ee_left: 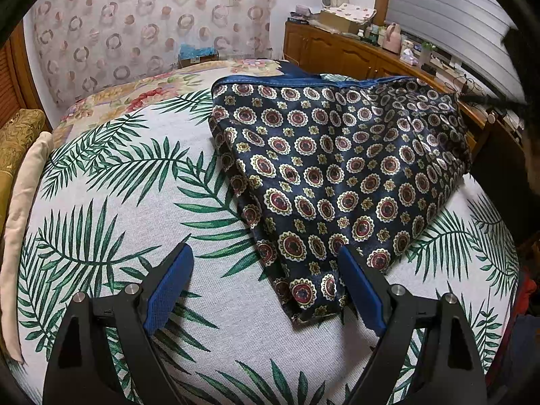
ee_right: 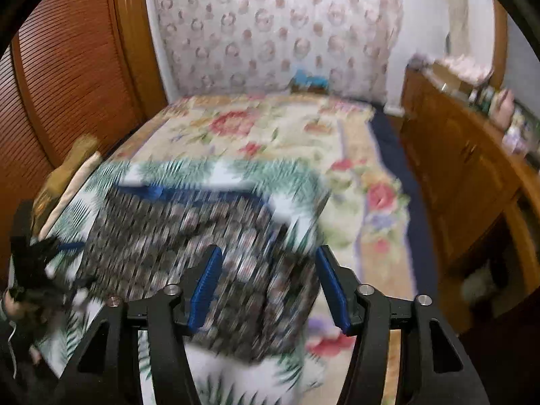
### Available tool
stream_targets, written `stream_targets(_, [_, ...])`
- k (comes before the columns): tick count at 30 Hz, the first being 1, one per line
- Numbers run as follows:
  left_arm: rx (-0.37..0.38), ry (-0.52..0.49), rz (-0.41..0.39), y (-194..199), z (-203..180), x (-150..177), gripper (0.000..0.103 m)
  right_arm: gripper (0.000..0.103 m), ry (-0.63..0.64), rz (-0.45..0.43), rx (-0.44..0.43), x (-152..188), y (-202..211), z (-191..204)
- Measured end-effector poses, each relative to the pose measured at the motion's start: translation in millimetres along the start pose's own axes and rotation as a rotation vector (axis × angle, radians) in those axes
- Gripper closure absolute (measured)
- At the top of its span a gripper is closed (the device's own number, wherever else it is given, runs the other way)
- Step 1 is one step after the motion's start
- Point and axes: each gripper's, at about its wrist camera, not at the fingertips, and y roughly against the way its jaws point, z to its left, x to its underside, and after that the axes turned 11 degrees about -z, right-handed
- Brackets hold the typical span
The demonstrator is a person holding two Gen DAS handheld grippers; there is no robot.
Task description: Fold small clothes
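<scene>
Left wrist view: a dark navy garment (ee_left: 337, 175) printed with red-and-cream medallions lies partly folded on a white cloth with green palm fronds (ee_left: 135, 202), which covers the near part of a bed. Its blue-trimmed edge runs along the far side and one narrow corner reaches toward the camera. The left hand-held gripper (ee_left: 266, 280) is released, its blue pads spread wide; the right pad (ee_left: 361, 290) sits over the garment's near corner, but contact cannot be judged. A cream bolster (ee_left: 23, 222) and a gold-patterned cushion (ee_left: 17, 145) lie along the cloth's left edge. Beyond it a floral bedspread (ee_left: 162, 87) continues to a curtain with ring motifs (ee_left: 152, 27). A wooden cabinet (ee_left: 337, 50) at right carries boxes, bottles and a pink jug (ee_left: 391, 37). Right wrist view, heavily motion-blurred: the right hand-held gripper (ee_right: 270, 287) is likewise released and hangs above the garment (ee_right: 189, 246), gripping nothing. The left hand-held gripper shows as a dark blur at the left edge (ee_right: 37, 260). A louvred wooden door (ee_right: 67, 67) stands left of the bed, and the cabinet (ee_right: 455, 155) at right.
</scene>
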Motion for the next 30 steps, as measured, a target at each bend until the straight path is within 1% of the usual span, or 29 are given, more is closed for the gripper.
stream_targets(2, [0.003, 0.005, -0.001, 0, 1, 0, 0.015, 0.056, 0.003, 0.047, -0.006, 17, -9, 2])
stream_targets(4, [0.001, 0.002, -0.001, -1, 2, 0, 0.015, 0.067, 0.006, 0.074, 0.002, 27, -19, 3])
stream_targets(5, [-0.001, 0.001, 0.000, -1, 2, 0, 0.015, 0.086, 0.007, 0.083, 0.002, 28, -24, 1])
stream_targets(6, [-0.002, 0.000, 0.000, -1, 2, 0, 0.015, 0.099, 0.016, 0.087, 0.003, 27, -28, 1])
stream_targets(7, [-0.004, 0.000, 0.001, -1, 2, 0, 0.015, 0.099, 0.040, 0.082, 0.005, 25, -29, 0])
stream_targets(9, [-0.004, 0.001, 0.001, 0, 2, 0, 0.015, 0.100, 0.084, 0.056, 0.011, 7, -23, -1])
stream_targets(11, [-0.011, -0.001, 0.002, -1, 3, 0, 0.015, 0.101, 0.073, -0.018, 0.052, -15, -10, -4])
stream_targets(12, [-0.012, -0.002, 0.003, 0, 3, 0, 0.015, 0.101, 0.077, -0.055, 0.088, -21, -6, -4])
stream_targets(13, [-0.013, -0.004, 0.003, 0, 2, 0, 0.015, 0.100, 0.085, -0.083, 0.124, -25, -5, -3])
stream_targets(14, [-0.013, -0.003, 0.002, 0, 2, 0, 0.015, 0.100, 0.076, -0.092, 0.140, -27, -6, -2])
stream_targets(16, [-0.008, 0.013, -0.007, 1, 5, -1, 0.015, 0.082, 0.036, -0.088, 0.118, -25, -5, -4])
stream_targets(18, [0.006, 0.046, -0.038, 6, 10, -4, 0.016, 0.040, 0.030, -0.073, 0.107, -15, -8, -3])
stream_targets(19, [0.016, 0.076, -0.073, 12, 15, -7, 0.018, 0.034, 0.026, -0.066, 0.100, -9, -10, -3])
stream_targets(20, [0.024, 0.095, -0.097, 15, 19, -9, 0.020, 0.032, 0.016, -0.053, 0.089, -3, -14, -4])
stream_targets(22, [0.041, 0.142, -0.139, 20, 28, -15, 0.026, 0.032, -0.003, -0.019, 0.072, 2, -28, -10])
stream_targets(23, [0.044, 0.161, -0.151, 20, 32, -18, 0.030, 0.032, -0.017, 0.002, 0.076, 7, -33, -13])
stream_targets(25, [0.042, 0.211, -0.169, 18, 42, -23, 0.034, 0.032, -0.051, 0.044, 0.064, 11, -40, -24])
stream_targets(27, [0.044, 0.239, -0.168, 11, 48, -28, 0.035, 0.032, -0.089, 0.062, 0.032, 17, -47, -29])
stream_targets(28, [0.042, 0.243, -0.160, 7, 47, -29, 0.037, 0.032, -0.099, 0.064, 0.018, 17, -50, -31])
stream_targets(30, [0.033, 0.261, -0.124, -5, 48, -33, 0.039, 0.032, -0.103, 0.063, -0.007, 17, -54, -33])
